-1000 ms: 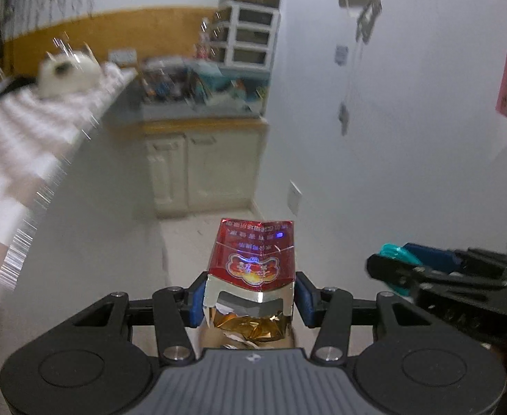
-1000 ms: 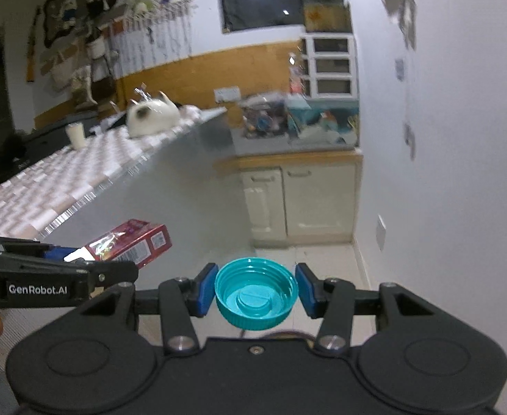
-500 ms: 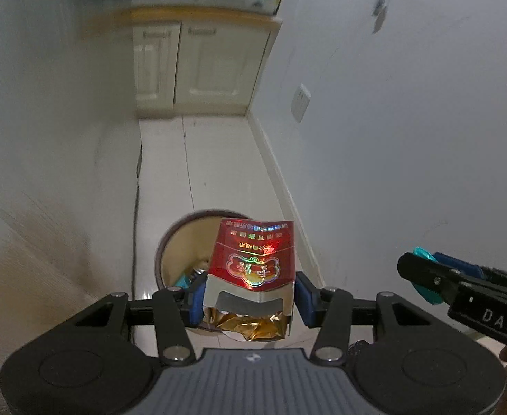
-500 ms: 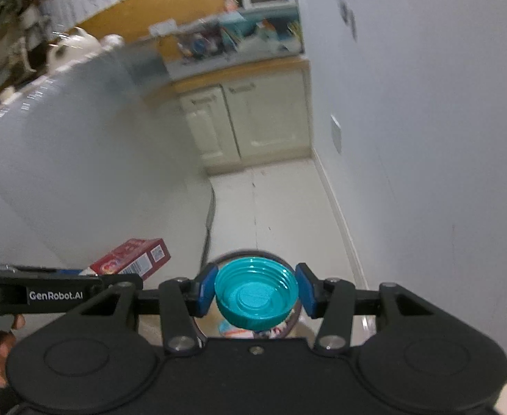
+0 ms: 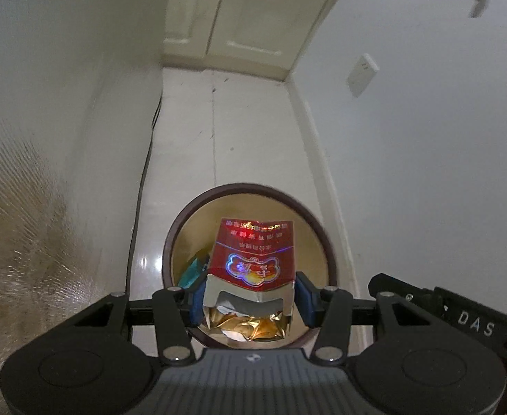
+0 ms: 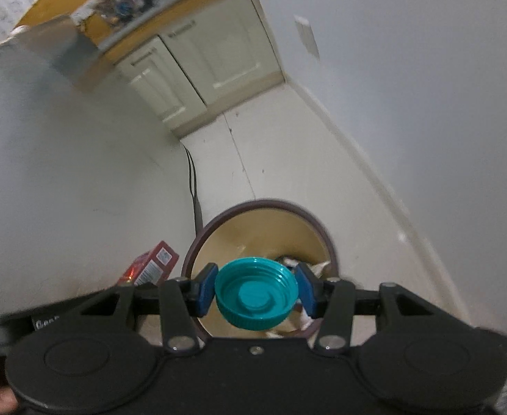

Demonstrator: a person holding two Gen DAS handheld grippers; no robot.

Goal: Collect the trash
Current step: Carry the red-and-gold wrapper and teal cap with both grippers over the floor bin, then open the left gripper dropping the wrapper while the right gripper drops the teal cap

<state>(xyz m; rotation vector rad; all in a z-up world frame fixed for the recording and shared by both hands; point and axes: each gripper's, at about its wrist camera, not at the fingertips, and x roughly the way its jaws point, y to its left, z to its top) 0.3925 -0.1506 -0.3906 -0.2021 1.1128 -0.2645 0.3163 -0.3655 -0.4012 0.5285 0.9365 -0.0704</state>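
Both grippers have come down from counter height over the last second, and each camera, which earlier looked across the kitchen, now looks down into the round trash bin (image 5: 250,190) on the tiled floor. That puts both pieces of trash over the bin's mouth, so the carrying looks done and the release is what remains.

Nearest in the left wrist view, the left gripper (image 5: 250,299) is clamped on a red cigarette pack (image 5: 253,256): the blue pads press its two sides, its torn end with gold foil toward the camera, its far end reaching over the bin. The jaws stand partly closed, as wide as the pack, and have not shifted. Beyond the pack some teal scrap (image 5: 193,269) lies inside the bin.

In the right wrist view the right gripper (image 6: 256,294) grips a teal screw cap (image 6: 256,292) across its rim, hollow side toward the camera, the jaws also unchanged. The cap sits over the bin's near edge, with white paper scraps (image 6: 317,266) below it. To the left, the pack shows just outside the rim from this angle. Farther off stand the cream cabinet doors (image 6: 191,65) and the wall.
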